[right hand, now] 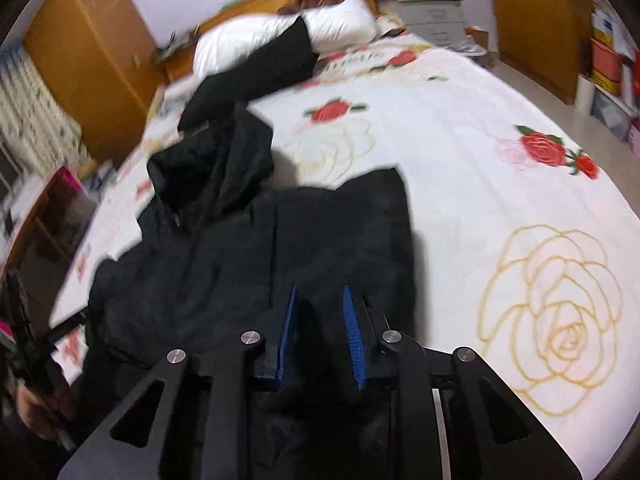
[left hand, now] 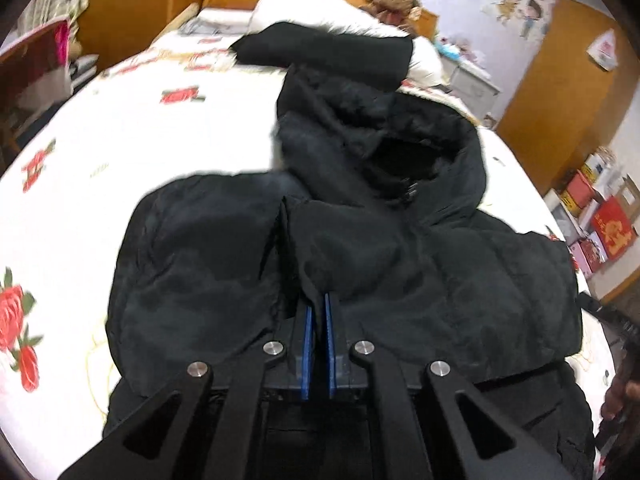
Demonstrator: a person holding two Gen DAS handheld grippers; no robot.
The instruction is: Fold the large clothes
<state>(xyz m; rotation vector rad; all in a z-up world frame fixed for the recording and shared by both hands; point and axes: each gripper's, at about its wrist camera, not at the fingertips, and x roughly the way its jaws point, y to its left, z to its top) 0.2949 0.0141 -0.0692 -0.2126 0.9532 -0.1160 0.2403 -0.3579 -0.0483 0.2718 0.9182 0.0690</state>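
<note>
Clearly bulky, soft and slack, the black padded coat [left hand: 400, 264] suits hem-edge holds: left gripper [left hand: 318, 300] clenched on its fabric, right gripper [right hand: 320, 300] grasping a thick fold low in frame.

Open bedspread [right hand: 500, 208] right of the black coat [right hand: 248, 248]; pillow [right hand: 340, 24] and sleeve [right hand: 256, 68] across the far end.

Bright, even indoor light; both fisheye views motion-blurred, curved and dark at the corners.
</note>
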